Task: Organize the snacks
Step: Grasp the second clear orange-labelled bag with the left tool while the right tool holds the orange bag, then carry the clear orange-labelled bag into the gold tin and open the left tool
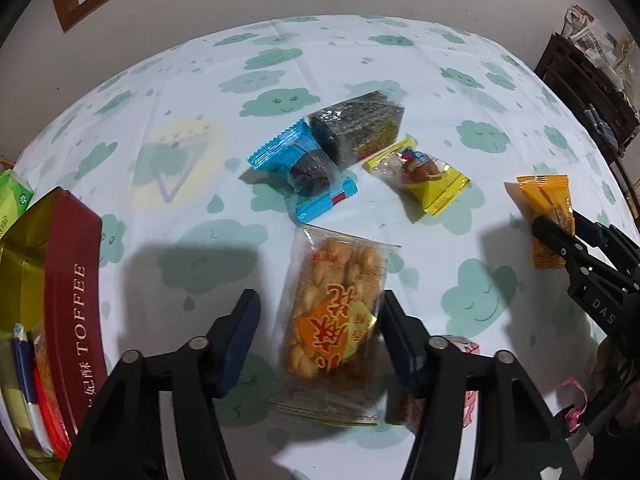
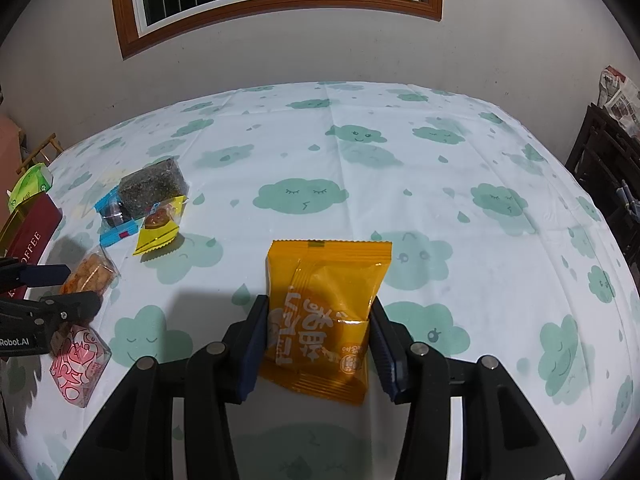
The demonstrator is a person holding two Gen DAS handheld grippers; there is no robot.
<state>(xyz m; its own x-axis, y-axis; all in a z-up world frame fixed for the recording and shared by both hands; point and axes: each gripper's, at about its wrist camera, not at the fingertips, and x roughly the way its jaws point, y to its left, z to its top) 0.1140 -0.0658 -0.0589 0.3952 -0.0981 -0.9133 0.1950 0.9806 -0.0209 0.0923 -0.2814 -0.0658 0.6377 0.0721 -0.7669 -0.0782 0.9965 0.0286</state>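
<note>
A clear packet of fried golden snack (image 1: 336, 304) lies on the cloud-print tablecloth (image 1: 400, 60) between the fingers of my left gripper (image 1: 320, 340). The right pad sits at its edge and a strip of cloth shows beside the left pad, so the jaws stand open around it. My right gripper (image 2: 318, 344) is shut on an orange snack packet (image 2: 324, 304), pads pressed on both sides. From the left wrist view, the right gripper (image 1: 568, 228) holds that orange packet (image 1: 548, 208) at the table's right. A red-and-gold TOFFEE box (image 1: 76, 280) with packets inside stands at the left.
A blue-wrapped packet (image 1: 304, 172), a dark seaweed packet (image 1: 356, 124) and a yellow packet (image 1: 420, 176) cluster beyond the left gripper. A pink-patterned packet (image 2: 80, 360) lies near the left gripper. A green box (image 2: 32, 182) sits behind the toffee box. Dark furniture (image 2: 608, 184) stands right.
</note>
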